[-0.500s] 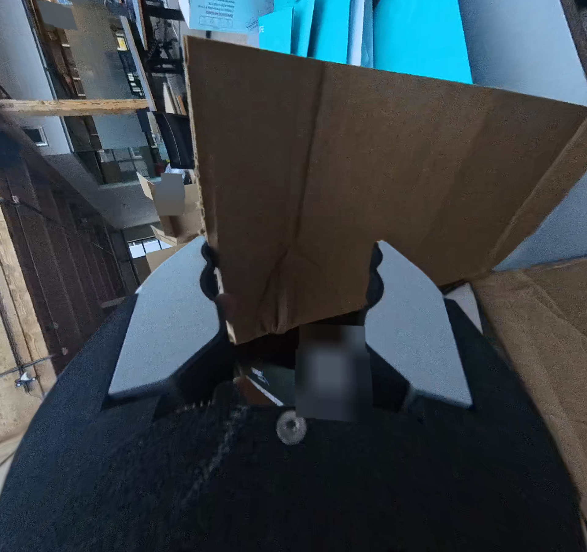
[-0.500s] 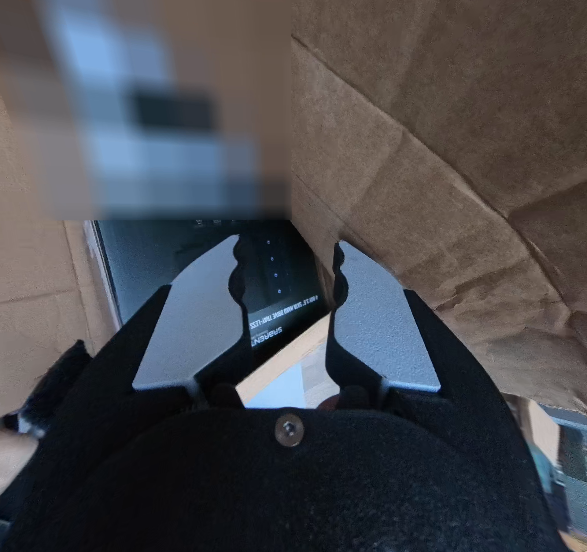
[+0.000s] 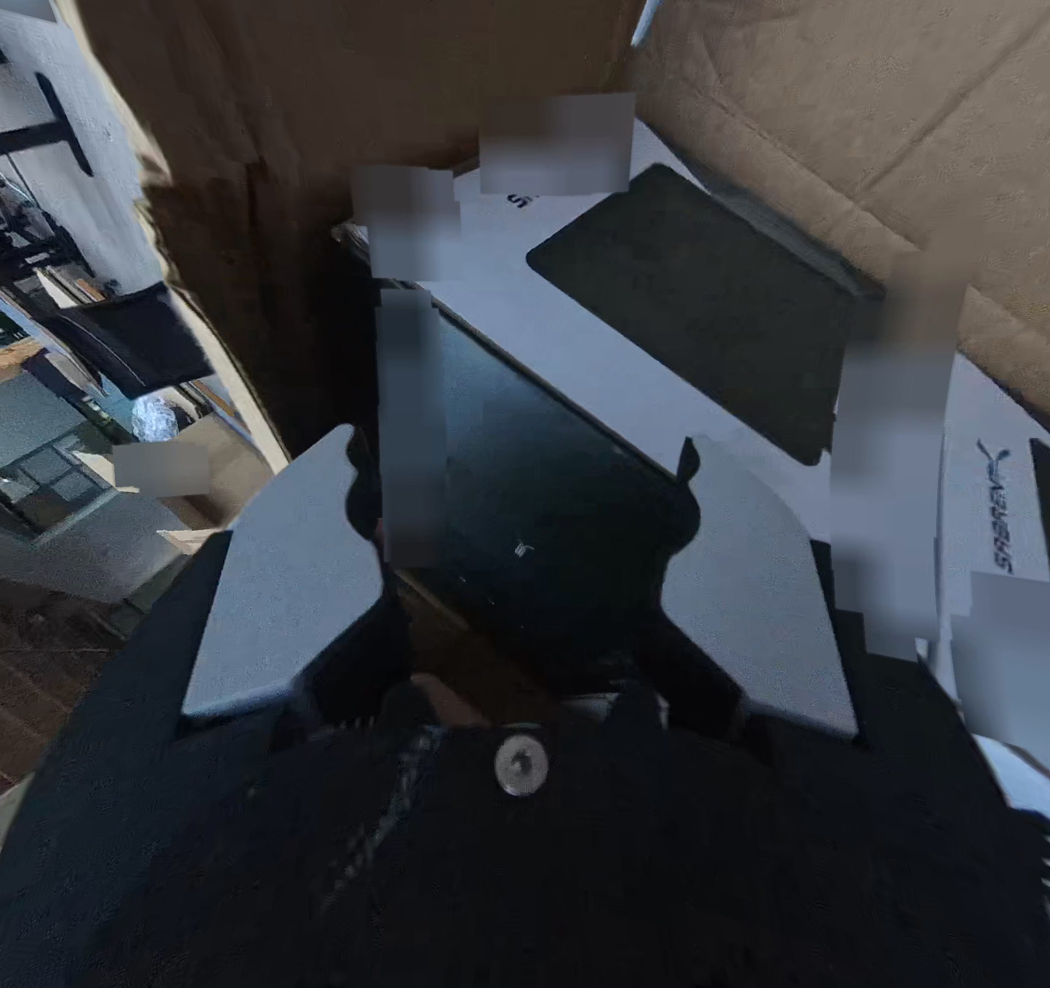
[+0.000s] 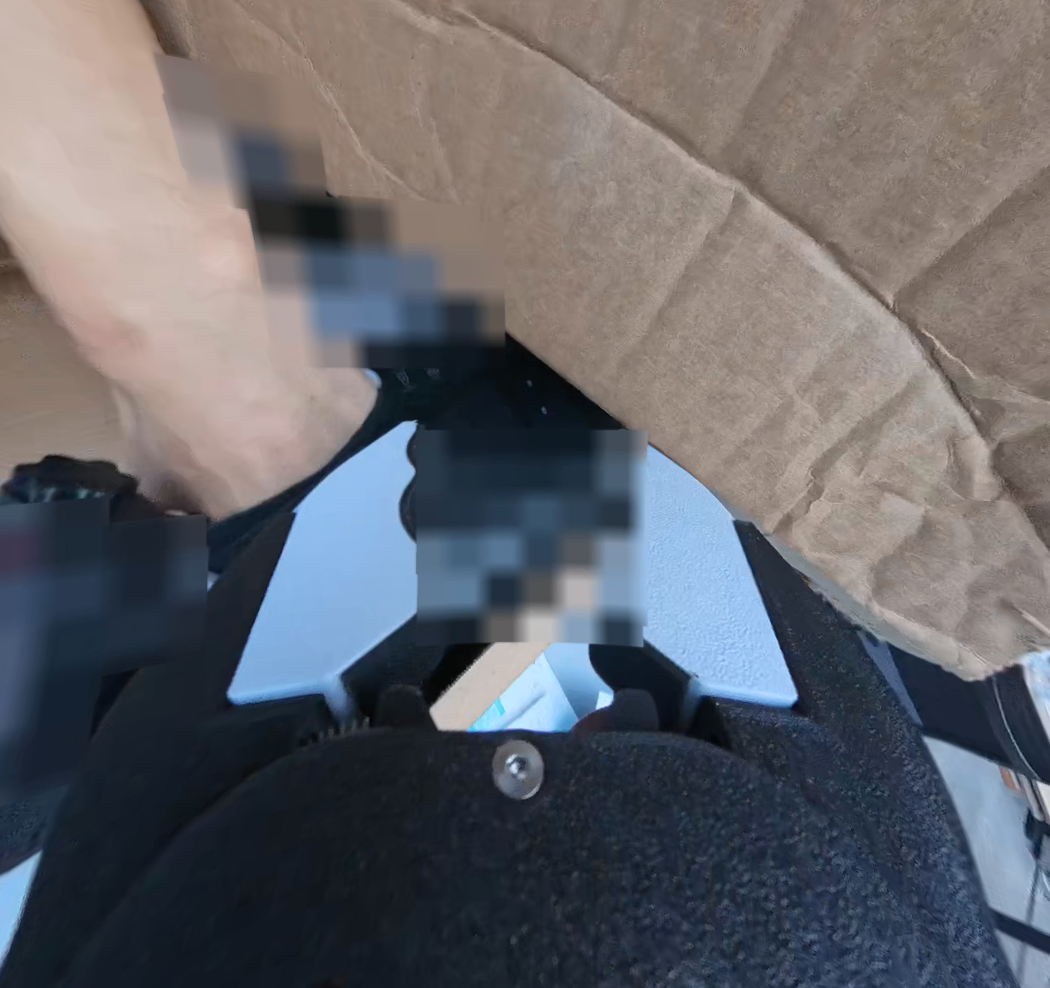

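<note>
Left gripper [image 3: 520, 483] spread wide over black-and-white retail box [image 3: 568, 370] inside cardboard carton [image 3: 852, 108] — stiff, probably light (glossy, maybe slippery); best gripped across long edges. Right gripper [image 4: 528, 483]: cannot tell.

The left gripper [image 3: 520, 483], jaws spread wide, hovers over white-and-black product boxes [image 3: 602, 358] inside a cardboard box [image 3: 852, 108].

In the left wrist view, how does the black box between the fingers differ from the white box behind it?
The black box is dark and glossy all over; the white box is pale and bears a black rounded panel. The black box shows in the gap of the open left gripper; the white box lies farther off. Both sit inside the cardboard carton.
</note>
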Available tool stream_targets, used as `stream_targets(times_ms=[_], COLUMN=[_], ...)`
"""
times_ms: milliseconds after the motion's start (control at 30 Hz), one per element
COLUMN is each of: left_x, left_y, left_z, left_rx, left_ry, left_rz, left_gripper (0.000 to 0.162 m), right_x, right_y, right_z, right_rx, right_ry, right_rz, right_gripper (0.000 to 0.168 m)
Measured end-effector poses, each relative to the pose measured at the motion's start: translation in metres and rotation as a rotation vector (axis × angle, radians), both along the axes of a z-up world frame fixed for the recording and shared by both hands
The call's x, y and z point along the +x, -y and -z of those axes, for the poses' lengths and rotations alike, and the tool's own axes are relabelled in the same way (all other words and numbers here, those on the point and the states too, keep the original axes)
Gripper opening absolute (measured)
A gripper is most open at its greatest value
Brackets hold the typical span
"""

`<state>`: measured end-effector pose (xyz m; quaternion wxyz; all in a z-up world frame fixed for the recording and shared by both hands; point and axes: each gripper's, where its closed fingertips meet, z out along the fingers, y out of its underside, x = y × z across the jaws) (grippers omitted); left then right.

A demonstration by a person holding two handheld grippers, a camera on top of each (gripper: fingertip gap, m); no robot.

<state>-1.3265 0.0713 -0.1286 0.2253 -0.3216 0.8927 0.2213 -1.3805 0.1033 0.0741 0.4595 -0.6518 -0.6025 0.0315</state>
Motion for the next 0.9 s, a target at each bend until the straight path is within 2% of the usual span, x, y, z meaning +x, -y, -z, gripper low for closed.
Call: stream_targets(times_ms=[33, 100, 200, 267, 333, 400, 467, 500, 567, 633, 767, 900], left_x=[-0.005, -0.012, -0.015, -0.024, -0.034, -0.050, -0.071, -0.081, -0.095, -0.106, -0.118, -0.119], left_y=[-0.009, -0.002, -0.001, 0.001, 0.006, 0.008, 0.003, -0.002, -0.013, -0.019, -0.015, -0.006], left_z=[0.000, 0.004, 0.012, 0.014, 0.013, 0.010, 0.005, 0.002, -0.004, -0.007, -0.003, 0.009], left_rx=[0.006, -0.099, -0.102, -0.101, -0.104, -0.105, -0.107, -0.104, -0.095, -0.107, -0.133, -0.106], left_ry=[-0.020, -0.054, -0.128, -0.167, -0.190, -0.231, -0.275, -0.293, -0.310, -0.327, -0.337, -0.354], left_rz=[0.020, 0.040, 0.084, 0.118, 0.128, 0.093, 0.006, -0.038, -0.126, -0.194, -0.236, -0.213], left_gripper=[0.105, 0.099, 0.097, 0.099, 0.095, 0.097, 0.103, 0.107, 0.111, 0.112, 0.113, 0.111], right_x=[0.006, 0.016, 0.036, 0.067, 0.102, 0.110, 0.096, 0.094, 0.087, 0.077, 0.088, 0.107], right_y=[0.001, 0.007, 0.018, 0.029, 0.054, 0.093, 0.123, 0.126, 0.118, 0.098, 0.046, 0.018], right_z=[0.004, 0.006, 0.001, 0.005, 0.013, 0.038, 0.081, 0.109, 0.164, 0.197, 0.236, 0.238], right_rx=[0.011, 0.037, 0.082, 0.132, 0.191, 0.146, 0.046, 0.006, -0.078, -0.099, -0.093, -0.018], right_ry=[0.018, -0.018, -0.092, -0.091, -0.170, -0.402, -0.641, -0.698, -0.761, -0.778, -0.655, -0.630], right_rz=[0.036, 0.099, 0.208, 0.340, 0.484, 0.510, 0.462, 0.489, 0.559, 0.602, 0.684, 0.707], right_gripper=[0.062, 0.076, 0.076, 0.077, 0.074, 0.066, 0.070, 0.074, 0.080, 0.088, 0.111, 0.120])
